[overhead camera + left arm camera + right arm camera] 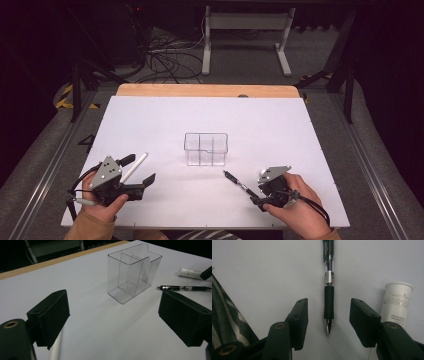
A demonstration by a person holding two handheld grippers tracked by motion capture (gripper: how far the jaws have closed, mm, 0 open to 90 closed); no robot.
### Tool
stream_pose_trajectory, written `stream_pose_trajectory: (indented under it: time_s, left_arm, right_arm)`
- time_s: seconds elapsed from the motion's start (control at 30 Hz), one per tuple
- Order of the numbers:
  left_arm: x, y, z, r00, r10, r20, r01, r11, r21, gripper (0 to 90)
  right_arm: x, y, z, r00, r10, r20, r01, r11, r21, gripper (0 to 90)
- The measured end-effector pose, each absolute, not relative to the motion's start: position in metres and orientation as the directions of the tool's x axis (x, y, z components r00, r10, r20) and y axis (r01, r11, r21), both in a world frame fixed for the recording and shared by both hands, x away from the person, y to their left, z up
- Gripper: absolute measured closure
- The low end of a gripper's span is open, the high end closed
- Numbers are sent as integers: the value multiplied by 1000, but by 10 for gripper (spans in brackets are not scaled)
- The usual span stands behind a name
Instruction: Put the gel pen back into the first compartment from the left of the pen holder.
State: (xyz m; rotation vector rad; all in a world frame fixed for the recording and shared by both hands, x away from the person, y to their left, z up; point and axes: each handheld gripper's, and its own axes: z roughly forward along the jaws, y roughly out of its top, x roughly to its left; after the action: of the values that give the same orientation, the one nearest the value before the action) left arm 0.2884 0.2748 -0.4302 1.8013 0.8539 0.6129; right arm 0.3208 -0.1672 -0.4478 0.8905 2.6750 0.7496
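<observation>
A black pen (329, 297) lies on the white table, its tip end between the pads of my right gripper (329, 303), whose jaws stand open on either side without touching it. In the high view that pen (239, 183) runs from the right gripper (260, 196) toward a clear, divided plastic container (206, 149). A white tube (398, 302) lies just beside the right jaw. My left gripper (139, 169) rests open at the near left, with a white stick (135, 166) lying between its jaws. The left gripper (115, 310) faces the container (132, 272), with the pen (185, 287) and the tube (190, 272) beyond it.
The white table sheet (165, 120) ends at a wooden strip (207, 90) along the far edge. Beyond it are a white table frame (246, 35) and loose cables (165, 60) on the floor. Striped cloth (229, 322) shows at the left of the right gripper view.
</observation>
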Motion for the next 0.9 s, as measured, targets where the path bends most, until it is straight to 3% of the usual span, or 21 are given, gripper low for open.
stream_pose_trajectory:
  time_s: [0.47, 0.9]
  left_arm:
    - [289, 275, -430, 624, 781, 27, 273, -250, 929, 107]
    - [289, 274, -431, 625, 780, 27, 275, -253, 928, 107]
  right_arm:
    - [317, -167, -459, -794, 603, -71, 502, 717, 483, 593]
    - [321, -164, -464, -816, 570, -94, 458, 738, 496, 764]
